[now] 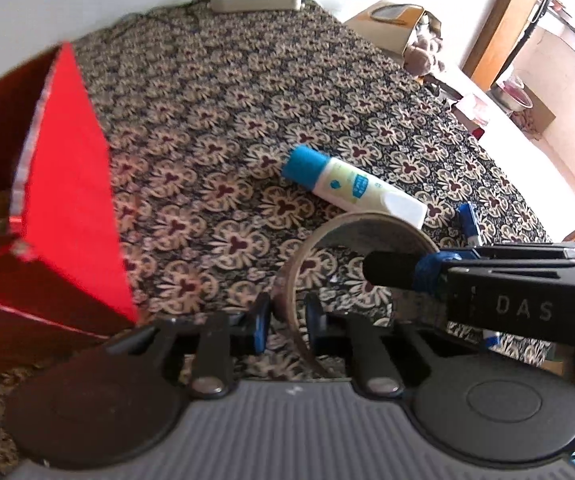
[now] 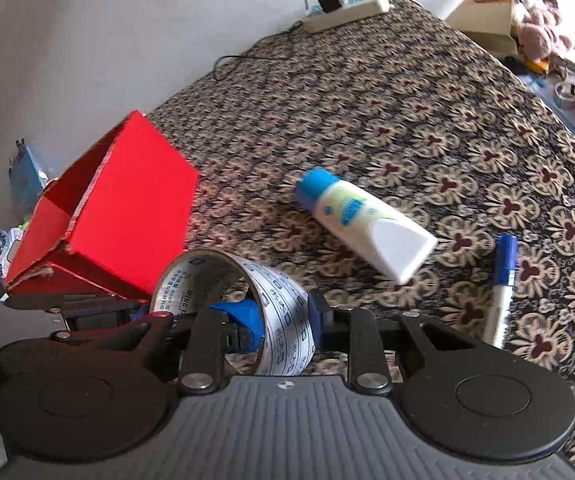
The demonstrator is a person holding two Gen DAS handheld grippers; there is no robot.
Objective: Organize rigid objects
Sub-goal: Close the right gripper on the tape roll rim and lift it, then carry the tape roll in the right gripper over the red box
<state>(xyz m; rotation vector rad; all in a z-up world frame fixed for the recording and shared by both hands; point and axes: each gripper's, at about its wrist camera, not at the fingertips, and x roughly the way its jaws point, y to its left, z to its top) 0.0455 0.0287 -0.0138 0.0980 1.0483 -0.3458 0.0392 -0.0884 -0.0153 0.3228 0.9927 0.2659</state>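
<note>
**Tape roll pinched by both grippers beside the red box**

The wall of a tape roll (image 1: 287, 296) is clamped by the left gripper (image 1: 287, 322), whose blue-padded fingers are drawn almost together, one outside the ring and one inside it. The same tape roll (image 2: 283, 320) is gripped at another part of its wall by the right gripper (image 2: 287, 320); its jaws are nearly closed, with one blue pad inside the ring and the other against the printed outer face. In the left wrist view the right gripper's black finger, bound with blue tape, is seen reaching across the ring from the right. The roll is held on edge, and it appears to be raised just off the patterned cloth (image 1: 215, 128), though contact underneath cannot be judged from these views.

A red box (image 2: 127, 216), open at the top, is found just to the left of the roll. Beyond the roll, a white tube with a blue cap (image 2: 363, 224) is laid on its side on the cloth. A blue-and-white marker (image 2: 501, 284) lies near the tube's flat end, to the right. At the far edge of the cloth, against the wall, a white power strip (image 2: 347, 10) with a black plug is seen. Cardboard boxes and clutter are visible at the far right.
</note>
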